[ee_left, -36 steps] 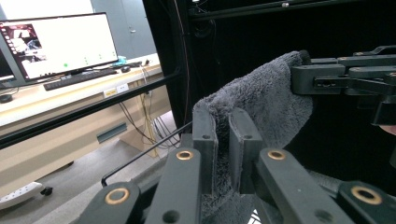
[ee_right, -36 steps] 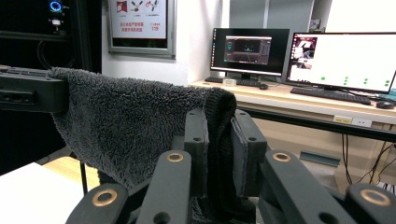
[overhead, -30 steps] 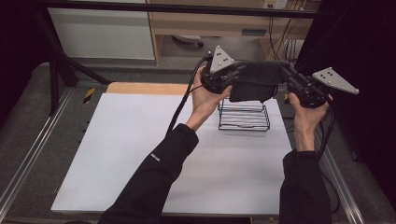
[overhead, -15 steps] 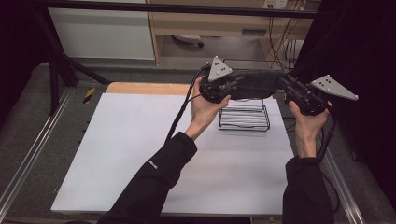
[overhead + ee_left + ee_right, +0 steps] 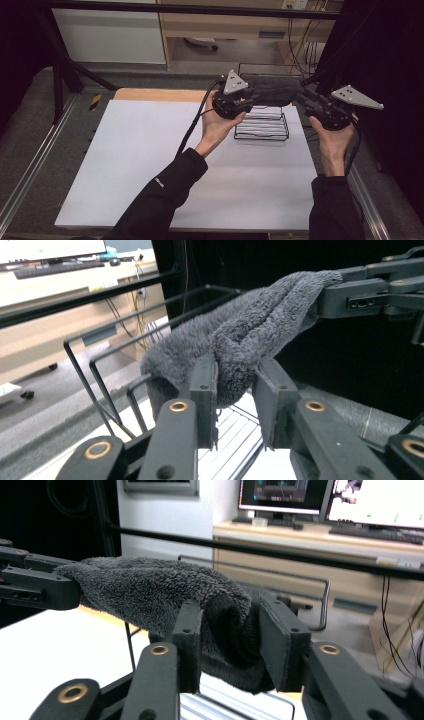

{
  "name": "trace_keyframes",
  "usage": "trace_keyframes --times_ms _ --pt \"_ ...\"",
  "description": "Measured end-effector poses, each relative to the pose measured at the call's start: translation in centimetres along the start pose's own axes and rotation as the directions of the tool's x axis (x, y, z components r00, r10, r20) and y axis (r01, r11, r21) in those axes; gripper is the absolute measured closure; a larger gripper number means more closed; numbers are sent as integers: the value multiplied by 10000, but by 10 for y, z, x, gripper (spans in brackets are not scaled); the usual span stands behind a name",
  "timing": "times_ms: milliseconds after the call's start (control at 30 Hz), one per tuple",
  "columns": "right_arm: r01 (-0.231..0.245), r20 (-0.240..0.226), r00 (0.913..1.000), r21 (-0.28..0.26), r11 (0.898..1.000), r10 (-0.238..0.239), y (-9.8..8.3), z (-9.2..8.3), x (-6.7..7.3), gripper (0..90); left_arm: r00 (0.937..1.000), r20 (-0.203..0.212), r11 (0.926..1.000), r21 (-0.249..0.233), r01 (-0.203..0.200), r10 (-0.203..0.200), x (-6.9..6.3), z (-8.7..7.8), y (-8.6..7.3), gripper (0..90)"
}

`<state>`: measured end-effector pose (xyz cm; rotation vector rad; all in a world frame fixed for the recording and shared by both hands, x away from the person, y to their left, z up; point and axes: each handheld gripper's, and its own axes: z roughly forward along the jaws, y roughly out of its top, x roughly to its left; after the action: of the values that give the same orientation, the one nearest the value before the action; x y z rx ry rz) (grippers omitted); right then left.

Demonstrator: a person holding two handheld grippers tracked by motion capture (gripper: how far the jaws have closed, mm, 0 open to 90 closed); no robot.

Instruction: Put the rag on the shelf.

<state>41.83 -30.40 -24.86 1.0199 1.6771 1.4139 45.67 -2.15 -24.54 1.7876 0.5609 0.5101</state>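
So compared with a second ago, we've lifted the dark grey towel (image 5: 274, 90) a bit higher and pulled it taut: it was drooping in front of the black wire rack (image 5: 262, 126) and now it runs as one tight roll above the rack, near its tall back rail. Both hands have also spread slightly farther apart. Our read is that we're lining it up to drape over that top rail, or to lower it into the rack; nothing has been let go yet.

Going left to right: the left gripper (image 5: 246, 100) sits just left of the rack's top, its jaws pinching one end of the towel. In the left gripper view the fluffy terry pile (image 5: 235, 345) bulges up between the two flat black pads, so the grip looks solid. The towel itself is thick, plush and bunched lengthwise into a sausage shape. Under it, the rack is thin black rod, a low basket of parallel wires on the white tabletop (image 5: 150, 165), with a rounded rectangular hoop rising behind it. Then the right gripper (image 5: 311, 100), just right of the rack, is clamped on the other end, a fat fold of cloth (image 5: 227, 630) squeezed between its jaws.
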Motion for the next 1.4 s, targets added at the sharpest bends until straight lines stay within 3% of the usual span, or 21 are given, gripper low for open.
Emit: trace_keyframes --times_ms 267,700,1067,1267,1400 --pt "-50 187 9998 612 9981 38 -9 -4 0 502 9994 91 9982 496 328 -333 -2 2 -11 635" --pt "-278 260 9994 1528 9879 241 -33 0 0 358 9982 31 9888 1378 581 -591 -3 11 -33 574" --pt "-726 371 9971 1990 9773 665 -69 14 -3 222 9957 -87 9721 2160 915 -918 2 27 -60 452" --pt "-943 67 9955 2023 9748 949 -79 15 1 135 9939 -54 9643 2416 1085 -1105 7 21 -73 371" --pt "-1091 -152 9933 2085 9719 1147 -79 13 7 86 9921 78 9553 2707 1187 -1255 11 12 -81 306"
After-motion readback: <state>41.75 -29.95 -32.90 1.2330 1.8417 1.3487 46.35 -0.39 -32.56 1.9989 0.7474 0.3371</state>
